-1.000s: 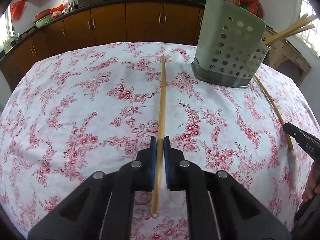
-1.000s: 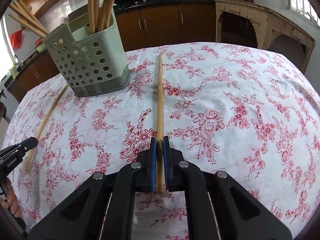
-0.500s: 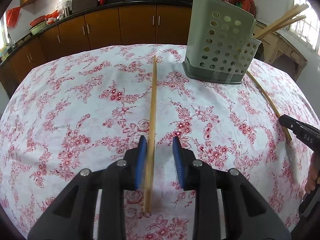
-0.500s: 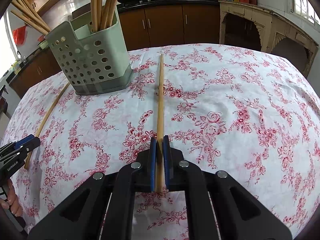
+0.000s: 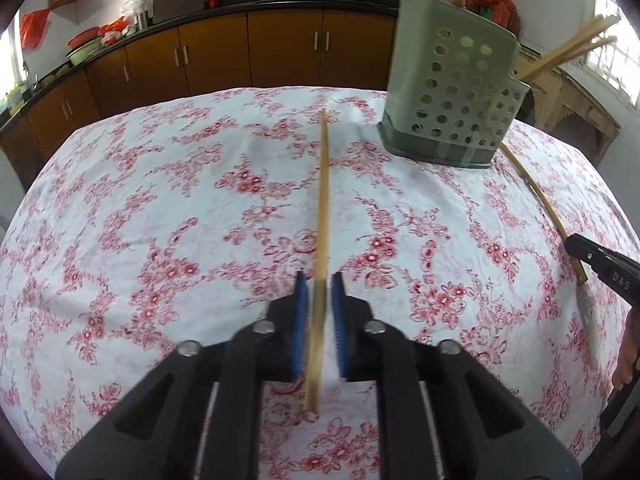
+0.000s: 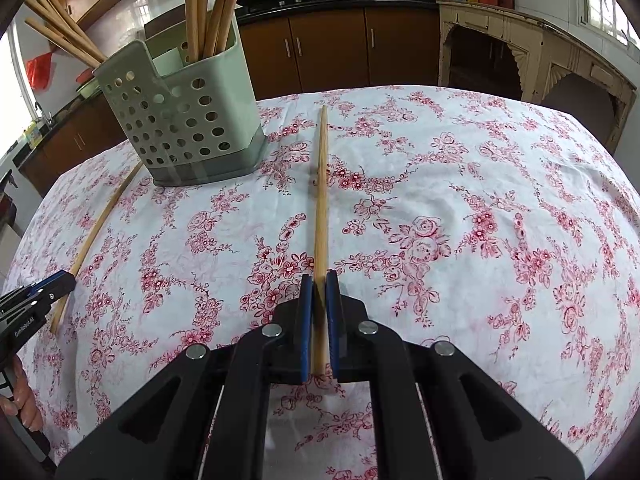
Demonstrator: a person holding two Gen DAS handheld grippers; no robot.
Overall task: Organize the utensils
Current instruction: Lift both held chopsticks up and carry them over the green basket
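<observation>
Chopstick (image 5: 323,200) motion-blurred between left tongs (image 5: 320,280)

Both grippers are matte black, angular frames. The left gripper (image 5: 319,280) carries blue ribbed pads (image 5: 301,320) and four round silver screws (image 5: 262,326) along its arms. The right gripper (image 6: 319,278) matches: blue pads, silver screws. White lettering (image 6: 25,326) marks the left gripper's side, left of the right gripper.

Brown cabinets (image 5: 280,52) — bright windows (image 6: 608,0)
</observation>
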